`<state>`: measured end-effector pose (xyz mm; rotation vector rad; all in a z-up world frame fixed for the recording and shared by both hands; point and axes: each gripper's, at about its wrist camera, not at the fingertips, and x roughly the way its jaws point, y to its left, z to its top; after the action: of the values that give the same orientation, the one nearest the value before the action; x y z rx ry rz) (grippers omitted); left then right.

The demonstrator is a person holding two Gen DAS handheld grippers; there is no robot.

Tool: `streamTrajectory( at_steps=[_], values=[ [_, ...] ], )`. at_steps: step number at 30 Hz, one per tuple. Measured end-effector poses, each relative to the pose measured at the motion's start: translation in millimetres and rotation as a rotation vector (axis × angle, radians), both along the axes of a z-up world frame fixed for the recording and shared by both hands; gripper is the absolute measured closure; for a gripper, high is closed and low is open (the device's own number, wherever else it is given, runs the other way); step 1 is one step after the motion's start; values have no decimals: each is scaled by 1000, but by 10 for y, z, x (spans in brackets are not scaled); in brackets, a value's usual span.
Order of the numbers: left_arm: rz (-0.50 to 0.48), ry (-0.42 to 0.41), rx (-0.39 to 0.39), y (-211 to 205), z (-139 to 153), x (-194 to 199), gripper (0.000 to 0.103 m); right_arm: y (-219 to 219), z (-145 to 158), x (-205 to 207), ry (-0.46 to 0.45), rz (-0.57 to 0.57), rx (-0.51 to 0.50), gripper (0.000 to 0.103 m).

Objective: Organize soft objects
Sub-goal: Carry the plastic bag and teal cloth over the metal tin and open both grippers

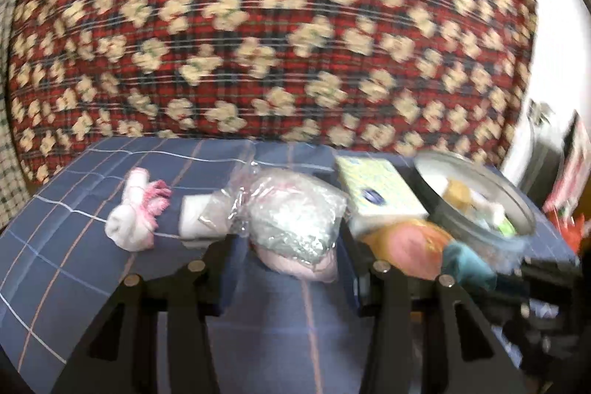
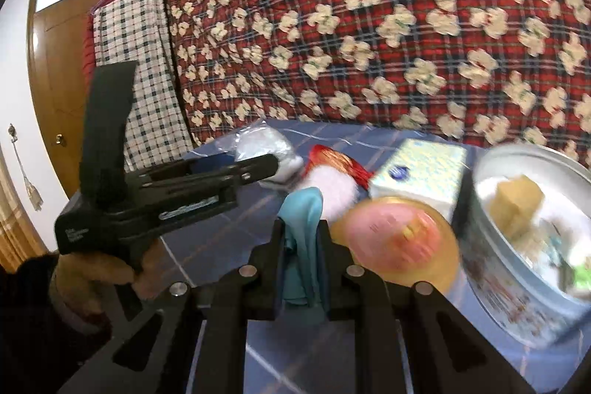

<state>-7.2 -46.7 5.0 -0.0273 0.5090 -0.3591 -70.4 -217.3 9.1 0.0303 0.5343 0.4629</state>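
My left gripper (image 1: pixel 291 246) is shut on a clear plastic bag (image 1: pixel 291 216) holding a grey and pink soft bundle, just above the blue checked tablecloth (image 1: pixel 74 246). In the right wrist view the left gripper (image 2: pixel 273 163), held by a hand, carries that bag (image 2: pixel 264 139) at its tip. My right gripper (image 2: pixel 301 231) is shut on a teal cloth (image 2: pixel 304 239), which also shows at the right of the left wrist view as the teal cloth (image 1: pixel 465 261). A rolled white and pink sock pair (image 1: pixel 136 213) lies at the left, with a white folded piece (image 1: pixel 194 216) beside it.
A round metal tin (image 2: pixel 491 257) with a yellow sponge and other bits stands at the right, a tissue box (image 2: pixel 421 168) behind it. A pink and orange round item (image 2: pixel 395 239) and a red and white plush piece (image 2: pixel 332 172) lie between. A red bear-print quilt (image 1: pixel 258 24) hangs behind.
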Motion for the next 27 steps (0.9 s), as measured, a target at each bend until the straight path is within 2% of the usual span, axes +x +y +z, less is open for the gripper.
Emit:
streamTrajectory(
  at_steps=[3,6,11,15,23,27],
  values=[
    [-69,-2,27,-130,-15,-196,58,-152,12,-181,0,-26,-20,86],
    [-117,-1,19,-228,11,-317,58,-288,63,-380,-29,-65,-54,86],
    [-217,-54,0,-486,150,-496,58,-581,124,-486,-56,-200,-84,86],
    [-304,-62,-35,-768,222,-549,58,-901,180,-440,-75,-335,-60,86],
    [-374,-75,-84,-1262,315,-494,57,-1447,267,-237,-111,-575,-87,86],
    [-393,-81,-79,-1526,318,-434,57,-1645,270,-102,-111,-641,-93,86]
  ],
)
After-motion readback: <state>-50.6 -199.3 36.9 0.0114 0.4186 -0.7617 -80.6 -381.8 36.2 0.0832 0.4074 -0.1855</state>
